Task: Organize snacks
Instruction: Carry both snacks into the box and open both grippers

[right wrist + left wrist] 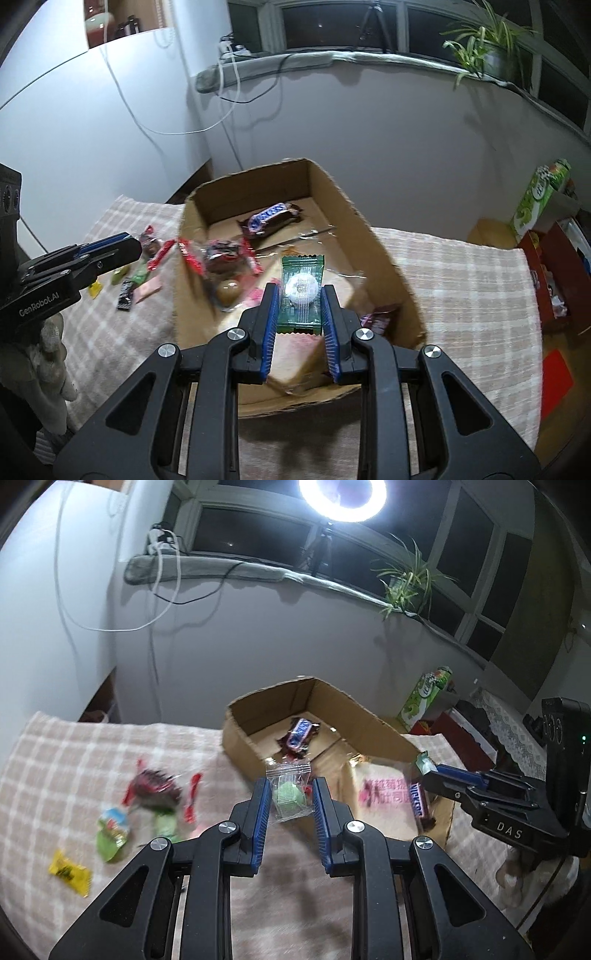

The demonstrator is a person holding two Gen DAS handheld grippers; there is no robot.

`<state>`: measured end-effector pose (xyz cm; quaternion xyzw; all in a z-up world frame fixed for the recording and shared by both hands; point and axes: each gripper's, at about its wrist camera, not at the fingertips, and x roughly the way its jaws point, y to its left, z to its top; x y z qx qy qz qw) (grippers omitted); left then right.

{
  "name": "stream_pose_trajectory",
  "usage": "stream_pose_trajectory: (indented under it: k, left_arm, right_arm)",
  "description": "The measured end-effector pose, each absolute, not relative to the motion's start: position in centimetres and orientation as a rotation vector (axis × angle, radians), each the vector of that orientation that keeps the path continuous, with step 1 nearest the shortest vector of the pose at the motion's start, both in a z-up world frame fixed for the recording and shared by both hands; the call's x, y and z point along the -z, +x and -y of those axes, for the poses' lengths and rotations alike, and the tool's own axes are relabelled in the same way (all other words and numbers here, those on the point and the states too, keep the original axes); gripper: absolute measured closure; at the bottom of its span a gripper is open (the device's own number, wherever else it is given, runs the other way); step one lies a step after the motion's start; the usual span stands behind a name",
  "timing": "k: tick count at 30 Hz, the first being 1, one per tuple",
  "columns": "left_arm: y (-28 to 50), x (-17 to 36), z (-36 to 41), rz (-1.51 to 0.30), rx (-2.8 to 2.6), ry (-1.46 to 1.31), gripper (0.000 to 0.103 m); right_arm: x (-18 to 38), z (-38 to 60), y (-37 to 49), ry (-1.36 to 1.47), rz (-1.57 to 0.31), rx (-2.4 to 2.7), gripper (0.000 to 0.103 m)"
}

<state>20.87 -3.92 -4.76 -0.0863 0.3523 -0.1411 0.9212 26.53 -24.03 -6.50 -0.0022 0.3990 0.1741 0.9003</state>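
My left gripper [290,786] is shut on a clear packet with a pale green cake [289,798], held just before the near wall of the open cardboard box [236,731]. In the right wrist view my right gripper [300,290] is shut on a green packet with a round white sweet [301,288], over the box's [384,258] inside. A Snickers bar [271,218] lies on the box floor, with a red-ended packet [221,254] near its left wall. Each gripper shows in the other's view: the right gripper [430,771] at the right, the left gripper [131,242] at the left.
Loose snacks lie on the checked cloth [55,768] left of the box: a dark red packet [155,786], a green jelly cup [110,830], a yellow sweet [70,873]. A green carton [539,195] and a red box [554,266] stand off to the right.
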Motion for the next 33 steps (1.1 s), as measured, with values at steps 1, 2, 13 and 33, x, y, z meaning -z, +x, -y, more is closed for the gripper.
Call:
stream_pose_trajectory:
  k: [1, 2, 13, 33]
  left_arm:
    - [21.1, 4.8, 4.3, -0.725, 0.296, -0.173, 0.081]
    - [21.3, 4.9, 4.9, -0.729, 0.305, -0.169, 0.081]
    - [22.1, 5.5, 9.4, -0.754, 0.362, -0.102, 0.081]
    - [21.8, 5.0, 10.2, -0.746, 0.345, -0.074, 0.068]
  right_arm:
    - [6.7, 24.3, 26.6, -0.004, -0.829, -0.355, 0.079]
    - [6.8, 24.4, 26.7, -0.002, -0.831, -0.352, 0.079]
    - [7.7, 25.8, 27.0, 0.016, -0.844, -0.336, 0.079]
    - [6.9, 26.0, 26.2, 0.019, -0.83, -0.316, 0.059]
